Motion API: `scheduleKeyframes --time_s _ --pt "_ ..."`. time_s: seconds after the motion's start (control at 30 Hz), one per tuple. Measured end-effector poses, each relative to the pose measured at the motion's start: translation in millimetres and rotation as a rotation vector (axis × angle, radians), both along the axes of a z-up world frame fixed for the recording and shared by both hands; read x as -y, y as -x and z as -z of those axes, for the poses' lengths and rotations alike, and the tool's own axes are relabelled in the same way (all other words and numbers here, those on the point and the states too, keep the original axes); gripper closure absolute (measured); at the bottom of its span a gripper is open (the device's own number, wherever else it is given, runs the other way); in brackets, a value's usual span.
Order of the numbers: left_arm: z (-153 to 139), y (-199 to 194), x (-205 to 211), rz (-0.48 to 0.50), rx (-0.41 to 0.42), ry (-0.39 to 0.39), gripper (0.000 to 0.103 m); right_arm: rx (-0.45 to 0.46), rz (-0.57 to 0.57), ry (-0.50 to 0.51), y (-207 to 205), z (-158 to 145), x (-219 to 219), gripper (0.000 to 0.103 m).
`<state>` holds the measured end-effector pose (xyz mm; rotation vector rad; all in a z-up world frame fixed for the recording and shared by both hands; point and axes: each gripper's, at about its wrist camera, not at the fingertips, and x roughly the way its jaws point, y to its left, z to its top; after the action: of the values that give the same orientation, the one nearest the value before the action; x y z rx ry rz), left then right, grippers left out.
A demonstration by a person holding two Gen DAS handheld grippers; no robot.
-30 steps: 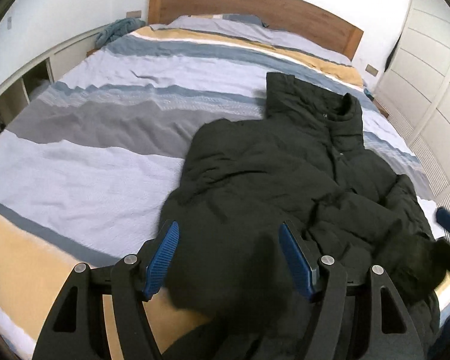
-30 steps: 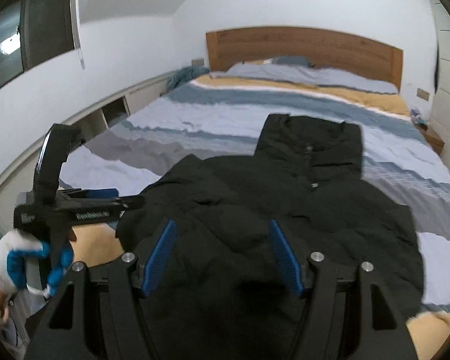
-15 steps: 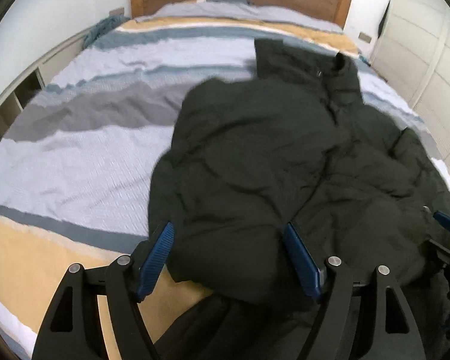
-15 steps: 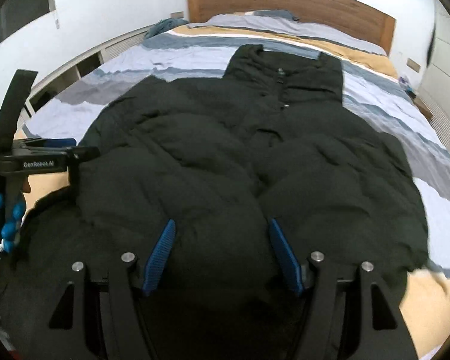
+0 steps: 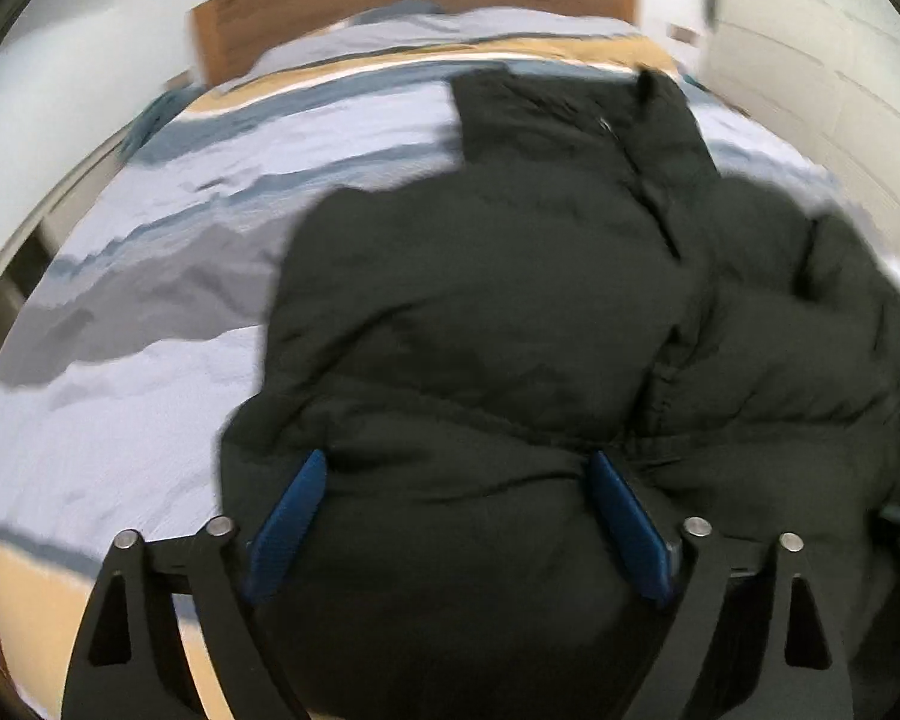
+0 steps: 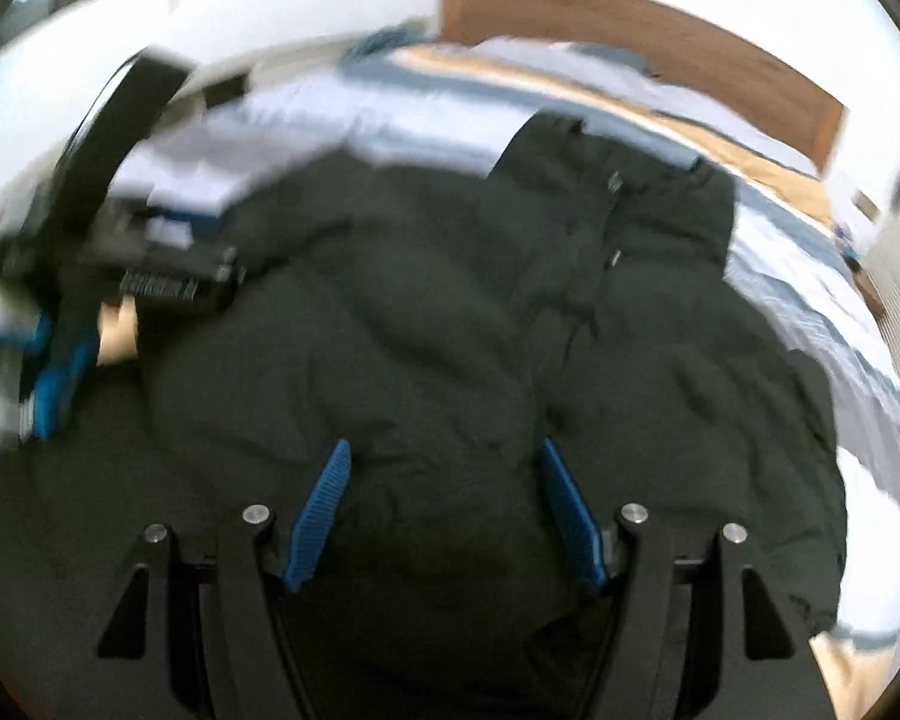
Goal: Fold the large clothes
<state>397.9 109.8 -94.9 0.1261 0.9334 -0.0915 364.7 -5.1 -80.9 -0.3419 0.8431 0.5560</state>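
Both grippers lowered onto black jacket (image 5: 480, 312); left gripper (image 5: 456, 516) jaws just widening around hem bulk, grip uncertain; right gripper (image 6: 444, 516) half-open, hold unclear.

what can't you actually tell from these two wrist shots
- Left wrist view: whether the left tool grips the black jacket; its jaws have just been opening, fabric fills the gap, motion blur hides contact.
- Right wrist view: whether the right tool pinches the jacket; blur smears the pads.
- Jacket hem: cut off by the bottom edge in both views.
- Right wrist view: the gloved hand at the left edge is smeared.
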Motion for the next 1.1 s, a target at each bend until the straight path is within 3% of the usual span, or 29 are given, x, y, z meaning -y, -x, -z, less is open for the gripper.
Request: scheduleKeyframes --time_s 0.1,0.23,0.37,0.47,0.63,0.83,0.93,1.1 --pt "8.1 3.4 -5.7 0.041 0.038 0.044 0.010 -0.049 -0.074 -0.077 -5.9 -1.3 20.4 0.039" --pt "11.6 2.2 -14.5 0.025 0.026 0.110 0.010 -0.104 -0.069 -0.135 -18.0 -0.5 24.4 0.037" --pt "-18.2 10.0 -23.2 -0.005 -0.004 0.144 0.010 -0.178 -0.050 -0.230 -34.1 -26.3 29.2 0.037" --pt "-50.2 -1.1 -25.5 0.017 0.009 0.100 0.009 -0.135 -0.055 -0.270 -51.6 -63.9 38.1 0.037" --pt "-91.3 -71.3 -42.5 -0.011 -0.001 0.107 0.004 -0.047 0.044 -0.271 -122.5 -103.4 68.6 0.037" --pt "-108.8 -195.3 -43.3 -0.052 -0.013 0.144 0.001 -0.005 0.232 -0.330 -238.4 -102.4 117.7 0.034" --pt "-95.5 -261.2 -41.7 -0.079 -0.033 0.251 0.001 -0.042 0.339 -0.416 -306.2 -82.9 144.8 0.033" --pt "-52.2 -336.5 -44.1 -0.150 -0.080 0.390 0.001 -0.101 0.458 -0.493 -406.6 -37.3 165.5 0.032"
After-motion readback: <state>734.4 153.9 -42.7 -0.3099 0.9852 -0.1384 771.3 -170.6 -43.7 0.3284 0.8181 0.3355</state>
